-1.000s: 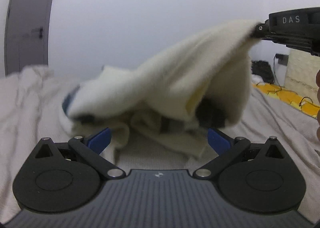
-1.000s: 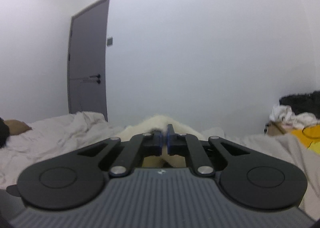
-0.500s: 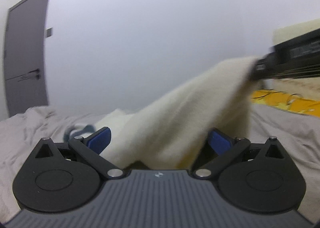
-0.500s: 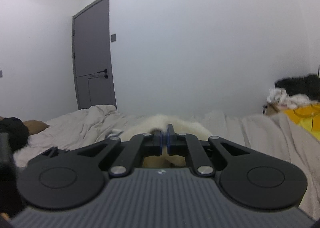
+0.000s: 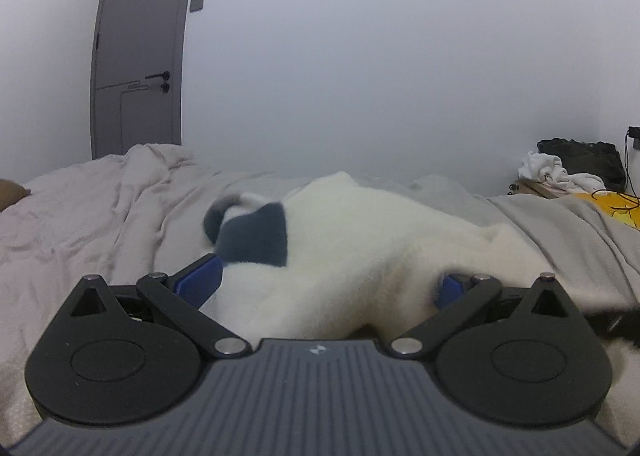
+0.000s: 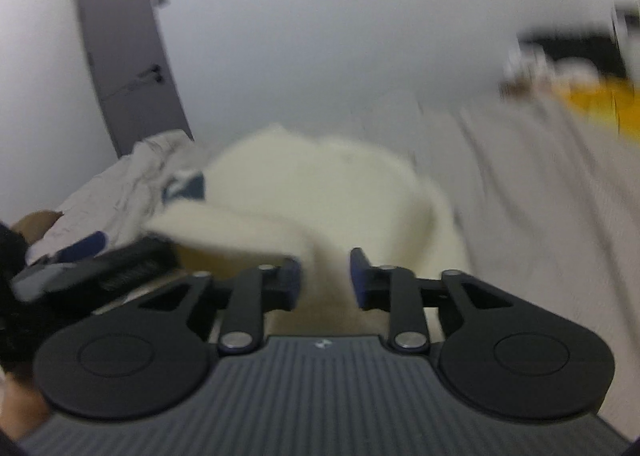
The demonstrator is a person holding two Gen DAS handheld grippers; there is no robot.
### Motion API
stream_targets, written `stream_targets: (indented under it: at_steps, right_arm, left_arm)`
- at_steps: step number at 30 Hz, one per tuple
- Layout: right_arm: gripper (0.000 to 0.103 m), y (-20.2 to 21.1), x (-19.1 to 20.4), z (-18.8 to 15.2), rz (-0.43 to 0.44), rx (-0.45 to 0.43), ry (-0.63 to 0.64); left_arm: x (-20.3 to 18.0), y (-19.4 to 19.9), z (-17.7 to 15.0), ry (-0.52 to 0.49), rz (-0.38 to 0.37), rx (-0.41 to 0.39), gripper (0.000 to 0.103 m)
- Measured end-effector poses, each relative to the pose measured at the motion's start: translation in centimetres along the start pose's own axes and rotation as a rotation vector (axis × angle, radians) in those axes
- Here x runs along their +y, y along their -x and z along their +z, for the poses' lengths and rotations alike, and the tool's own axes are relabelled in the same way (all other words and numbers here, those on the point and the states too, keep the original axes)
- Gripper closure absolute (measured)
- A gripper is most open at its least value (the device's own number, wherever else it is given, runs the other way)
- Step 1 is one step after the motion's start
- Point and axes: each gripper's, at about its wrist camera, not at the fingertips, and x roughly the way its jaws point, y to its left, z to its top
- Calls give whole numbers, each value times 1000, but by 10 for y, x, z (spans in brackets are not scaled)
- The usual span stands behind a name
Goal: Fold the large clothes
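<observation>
A cream fleece garment with a dark blue patch lies heaped on the bed. My left gripper is open wide, low over the near part of the heap; fabric lies between its blue pads without being pinched. My right gripper sits at the garment's near edge. Its jaws are opening, and cream fabric shows in the gap, loose from the pads. The view is blurred. The left gripper shows as a dark blur at the left of the right wrist view.
The bed is covered by a rumpled pale grey sheet. A grey door stands in the white wall at back left. At the far right sit a dark bag with white clothes and a yellow item.
The garment, held up high by the right gripper before, has dropped into a heap on the bed. The right gripper came down and its shut jaws have parted.
</observation>
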Motion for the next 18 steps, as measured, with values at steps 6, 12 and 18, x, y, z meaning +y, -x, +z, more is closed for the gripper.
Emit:
stream_targets:
  at_steps: [6, 12, 18]
  right_arm:
    - [69, -32, 22, -22, -60, 70, 114]
    - [58, -30, 54, -47, -108, 57, 320]
    - [23, -14, 62, -55, -35, -39, 358]
  left_arm:
    - [10, 4, 5, -2, 23, -7, 0]
    - [20, 7, 8, 52, 23, -11, 0]
    - [31, 15, 11, 114, 17, -18, 0]
